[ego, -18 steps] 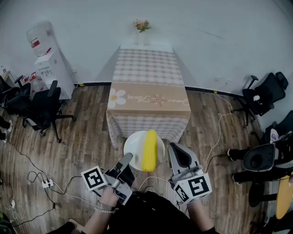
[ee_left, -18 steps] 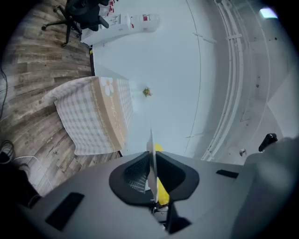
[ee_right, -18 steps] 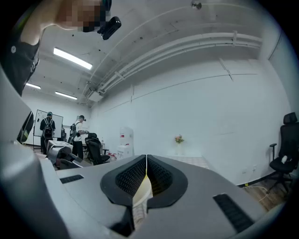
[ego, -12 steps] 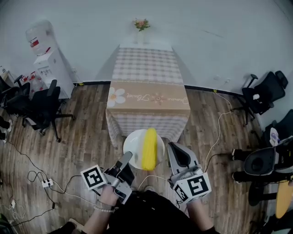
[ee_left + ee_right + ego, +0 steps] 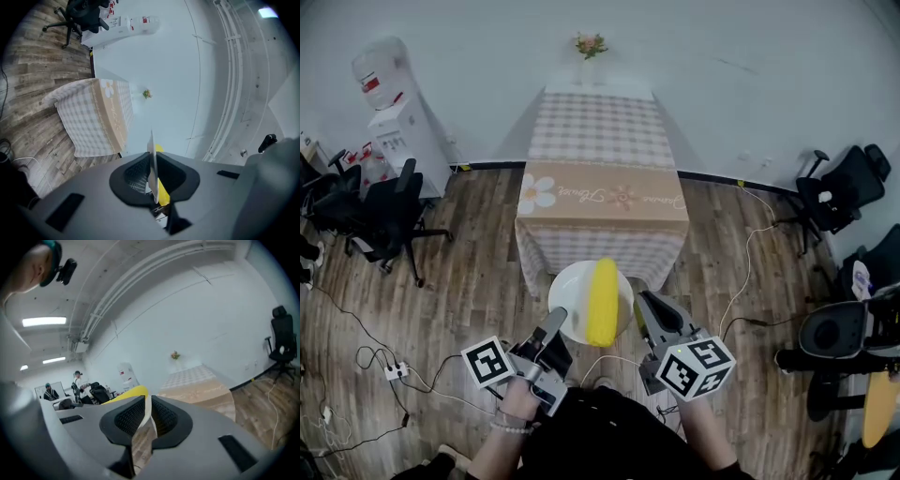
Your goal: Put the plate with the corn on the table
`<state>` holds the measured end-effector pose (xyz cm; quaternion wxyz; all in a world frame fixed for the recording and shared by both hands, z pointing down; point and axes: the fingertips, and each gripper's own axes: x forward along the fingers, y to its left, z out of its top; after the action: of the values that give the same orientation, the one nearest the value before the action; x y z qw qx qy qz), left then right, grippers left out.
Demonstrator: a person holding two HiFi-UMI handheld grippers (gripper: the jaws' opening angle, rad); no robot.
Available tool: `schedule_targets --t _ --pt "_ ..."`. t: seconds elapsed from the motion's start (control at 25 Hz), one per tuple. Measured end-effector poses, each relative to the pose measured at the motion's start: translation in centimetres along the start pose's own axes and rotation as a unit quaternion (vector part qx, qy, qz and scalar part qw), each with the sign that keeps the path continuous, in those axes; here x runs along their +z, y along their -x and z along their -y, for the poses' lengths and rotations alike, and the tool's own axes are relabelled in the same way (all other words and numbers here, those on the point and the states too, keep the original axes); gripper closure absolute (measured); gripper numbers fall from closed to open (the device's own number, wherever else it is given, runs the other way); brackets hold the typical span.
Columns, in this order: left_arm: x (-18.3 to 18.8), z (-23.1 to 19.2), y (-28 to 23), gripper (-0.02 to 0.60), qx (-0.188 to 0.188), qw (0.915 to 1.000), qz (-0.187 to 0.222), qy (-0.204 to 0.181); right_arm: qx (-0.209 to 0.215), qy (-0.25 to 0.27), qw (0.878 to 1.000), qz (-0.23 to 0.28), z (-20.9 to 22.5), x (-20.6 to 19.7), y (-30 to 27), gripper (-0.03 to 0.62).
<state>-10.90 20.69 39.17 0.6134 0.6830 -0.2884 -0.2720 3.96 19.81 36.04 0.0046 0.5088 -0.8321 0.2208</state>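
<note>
A white plate (image 5: 570,298) with a yellow corn cob (image 5: 602,302) lying on it hangs over the wooden floor, just short of the table's near end. My left gripper (image 5: 557,321) is shut on the plate's near-left rim and my right gripper (image 5: 639,306) on its right rim. In the left gripper view the plate (image 5: 152,154) stands edge-on between the pads, with the corn (image 5: 162,191) behind it. The right gripper view shows the plate rim (image 5: 146,414) pinched and the corn (image 5: 127,393) to the left. The table (image 5: 602,141) wears a checked cloth with a tan band.
A small vase of flowers (image 5: 590,47) stands at the table's far end. Office chairs (image 5: 380,223) sit left and another chair (image 5: 844,190) right, with a water dispenser (image 5: 394,112) by the wall. Cables (image 5: 356,361) trail across the floor. People (image 5: 78,380) stand far off.
The plate with the corn has shifted a little to the left and up in the head view. The right gripper has rolled slightly, its marker cube showing more of its top.
</note>
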Motion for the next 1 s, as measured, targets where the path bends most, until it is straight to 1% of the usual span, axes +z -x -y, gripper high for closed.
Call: schedule_targets --t 0.04,0.08,0.16,0.28,0.4,0.48,0.56,0.64,1.0 --pt "0.0 0.0 0.0 0.546 0.000 1.0000 0.001 0.000 0.012 -0.030 0.999 -0.001 0.0 -0.2 -0.1 0.516" --pt "0.1 -0.1 0.0 0.546 0.000 1.0000 0.001 0.000 0.023 -0.057 0.998 -0.001 0.0 -0.4 -0.2 0.461" --pt "0.1 -0.2 -0.1 0.546 -0.001 1.0000 0.002 0.000 0.034 -0.089 0.995 -0.002 0.2 -0.8 -0.3 0.456" --pt "0.1 -0.1 -0.4 0.546 -0.003 1.0000 0.006 0.002 0.043 -0.104 0.994 -0.013 0.3 -1.5 -0.5 0.456" --pt "-0.1 0.0 -0.8 0.546 -0.007 0.9999 0.011 0.003 0.066 -0.144 0.987 -0.018 0.1 -2.1 -0.7 0.456" --pt "-0.3 0.2 -1.0 0.546 -0.009 0.9999 0.014 0.002 0.076 -0.161 0.984 -0.017 0.1 -2.1 -0.7 0.457" --pt "-0.4 0.4 -1.2 0.546 -0.008 0.9998 0.018 0.002 0.079 -0.168 0.982 -0.018 0.4 -2.0 -0.6 0.460" --pt "-0.6 0.6 -1.4 0.546 -0.008 0.9998 0.020 -0.002 0.079 -0.166 0.983 -0.023 0.7 -1.9 -0.6 0.481" --pt "-2.4 0.7 -2.6 0.546 -0.008 0.9993 0.036 -0.006 0.091 -0.169 0.981 -0.028 2.7 -1.8 0.4 0.485"
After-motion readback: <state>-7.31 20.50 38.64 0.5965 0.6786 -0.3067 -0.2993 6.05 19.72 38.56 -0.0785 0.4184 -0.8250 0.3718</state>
